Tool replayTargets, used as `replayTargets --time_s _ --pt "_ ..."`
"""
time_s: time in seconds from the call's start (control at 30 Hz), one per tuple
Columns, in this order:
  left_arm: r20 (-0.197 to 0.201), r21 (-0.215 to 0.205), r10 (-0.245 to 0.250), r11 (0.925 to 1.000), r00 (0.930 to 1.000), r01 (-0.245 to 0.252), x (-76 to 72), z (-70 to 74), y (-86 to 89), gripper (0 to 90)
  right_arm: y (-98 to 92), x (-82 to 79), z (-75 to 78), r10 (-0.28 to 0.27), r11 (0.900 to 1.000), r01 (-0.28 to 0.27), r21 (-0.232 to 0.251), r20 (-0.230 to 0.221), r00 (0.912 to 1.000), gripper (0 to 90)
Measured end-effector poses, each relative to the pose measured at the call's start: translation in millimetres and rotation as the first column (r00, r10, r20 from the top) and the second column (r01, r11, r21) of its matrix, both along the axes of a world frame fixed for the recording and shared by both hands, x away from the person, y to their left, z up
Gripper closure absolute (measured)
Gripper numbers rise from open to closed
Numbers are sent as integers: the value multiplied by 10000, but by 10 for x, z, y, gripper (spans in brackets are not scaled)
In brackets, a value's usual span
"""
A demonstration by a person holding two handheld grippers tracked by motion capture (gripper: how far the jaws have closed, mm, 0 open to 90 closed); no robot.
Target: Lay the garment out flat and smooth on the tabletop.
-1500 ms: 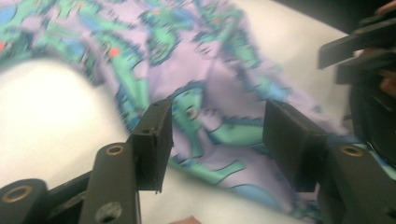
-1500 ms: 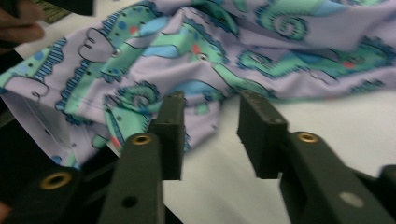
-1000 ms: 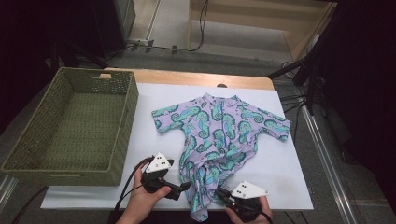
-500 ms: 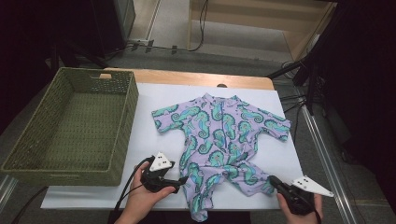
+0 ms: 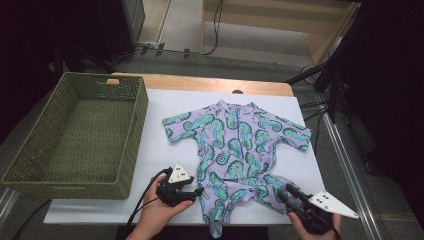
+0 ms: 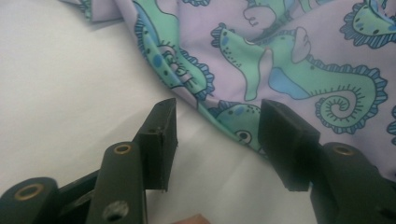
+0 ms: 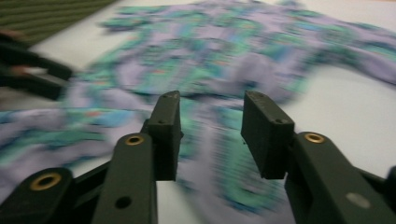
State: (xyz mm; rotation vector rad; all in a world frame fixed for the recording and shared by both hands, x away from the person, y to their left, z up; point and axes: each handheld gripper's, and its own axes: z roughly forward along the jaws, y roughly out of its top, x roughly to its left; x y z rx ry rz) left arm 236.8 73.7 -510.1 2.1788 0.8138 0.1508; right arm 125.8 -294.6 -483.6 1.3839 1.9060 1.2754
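A lilac child's garment (image 5: pixel 235 145) printed with green seahorses lies spread on the white table (image 5: pixel 155 150), its lower end crumpled near the front edge. My left gripper (image 5: pixel 196 193) rests at the garment's lower left edge. In the left gripper view its jaws (image 6: pixel 219 121) have just been closing and stand half apart, with the fabric's edge (image 6: pixel 233 116) between them and not pinched. My right gripper (image 5: pixel 286 193) is at the lower right leg. Its jaws (image 7: pixel 210 107) have just been opening, and blurred fabric (image 7: pixel 210 51) lies ahead of them, free of the pads.
A green woven basket (image 5: pixel 134 135) stands on the table's left side, open and with nothing showing inside. Bare wood (image 5: pixel 200 84) shows at the far edge. Cables lie on the floor behind the table. A metal rail (image 5: pixel 345 165) runs along the right side.
The right gripper moved from the bottom middle out to the right, drawing the garment's lower leg that way, and its jaws opened. The left gripper stayed put while its jaws narrowed.
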Motion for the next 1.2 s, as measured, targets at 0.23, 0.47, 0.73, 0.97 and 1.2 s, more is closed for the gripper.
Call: replayTargets --time_s 0.23,0.47,0.73,0.97,1.2 --pt "343 474 -268 9986 9991 252 -17 4 -120 704 743 209 -70 2526 9671 -2531 -252 -242 9673 327" --pt "287 172 -1171 9930 9927 1166 -111 104 -41 891 1079 572 -317 2154 9575 -2450 -1523 -1877 9583 470" --pt "6 -463 -1925 9802 9813 1923 -296 275 115 891 1019 319 -223 2811 9449 -3030 -1236 -1673 9450 877" --pt "-168 -263 -2800 9598 9599 2795 -565 355 186 888 1032 -96 -74 4272 9022 -4313 -46 -1282 8950 772" --pt "2 -639 -1576 9855 9875 1573 -436 226 270 656 547 -19 74 2503 9680 -2508 -20 -564 9665 482"
